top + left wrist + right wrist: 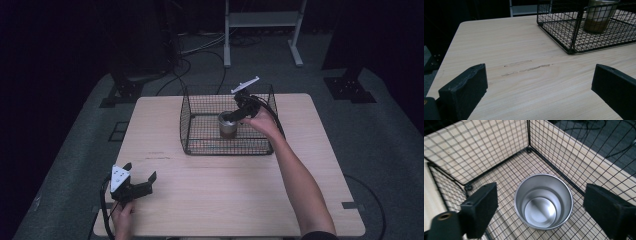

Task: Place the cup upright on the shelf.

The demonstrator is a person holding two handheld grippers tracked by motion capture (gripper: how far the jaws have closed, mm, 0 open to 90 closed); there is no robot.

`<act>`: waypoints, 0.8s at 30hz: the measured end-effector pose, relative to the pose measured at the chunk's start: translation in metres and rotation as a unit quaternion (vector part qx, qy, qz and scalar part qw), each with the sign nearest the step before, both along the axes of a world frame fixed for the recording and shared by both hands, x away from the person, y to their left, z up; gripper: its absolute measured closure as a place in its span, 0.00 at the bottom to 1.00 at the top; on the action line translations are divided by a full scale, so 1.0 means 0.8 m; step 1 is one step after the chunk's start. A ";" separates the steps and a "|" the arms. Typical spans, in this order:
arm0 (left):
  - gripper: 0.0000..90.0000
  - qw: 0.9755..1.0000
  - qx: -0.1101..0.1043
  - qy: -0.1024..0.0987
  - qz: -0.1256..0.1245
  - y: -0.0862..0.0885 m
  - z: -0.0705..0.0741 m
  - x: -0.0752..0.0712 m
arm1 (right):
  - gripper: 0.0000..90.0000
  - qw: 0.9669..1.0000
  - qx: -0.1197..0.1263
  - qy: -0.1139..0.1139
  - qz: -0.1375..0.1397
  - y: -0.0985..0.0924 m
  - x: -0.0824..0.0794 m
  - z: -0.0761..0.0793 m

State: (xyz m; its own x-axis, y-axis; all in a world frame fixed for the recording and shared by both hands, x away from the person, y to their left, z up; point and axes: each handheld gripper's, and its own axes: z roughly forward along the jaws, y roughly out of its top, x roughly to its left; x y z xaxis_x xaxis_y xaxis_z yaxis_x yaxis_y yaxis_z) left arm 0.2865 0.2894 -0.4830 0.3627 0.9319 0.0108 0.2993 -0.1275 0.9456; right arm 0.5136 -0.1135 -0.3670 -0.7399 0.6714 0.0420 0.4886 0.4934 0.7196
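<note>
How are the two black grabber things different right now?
The right gripper is over the wire basket, its jaws standing either side of the metal cup; the left gripper is low over the bare table, with nothing between its jaws. The right gripper points down at the cup; the left gripper points along the tabletop towards the basket. Both are open, and each has a hand holding it.

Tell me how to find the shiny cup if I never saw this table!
Look at the wooden table and find the black wire basket on its far half. Standing upright inside is the metal cup, right below the open right gripper. It is the basket's one round, silvery, empty thing.
</note>
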 end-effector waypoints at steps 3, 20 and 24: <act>0.00 1.000 -0.001 -0.002 0.000 0.000 0.000 0.000 | 0.14 1.000 0.014 0.000 0.004 -0.005 -0.010 0.006; 0.00 1.000 0.006 -0.002 -0.004 -0.001 0.000 -0.001 | 0.14 0.999 0.049 0.000 0.014 -0.046 -0.059 0.026; 0.00 1.000 0.006 -0.002 -0.004 -0.002 0.000 -0.001 | 0.14 0.998 0.055 0.002 0.015 -0.054 -0.066 0.026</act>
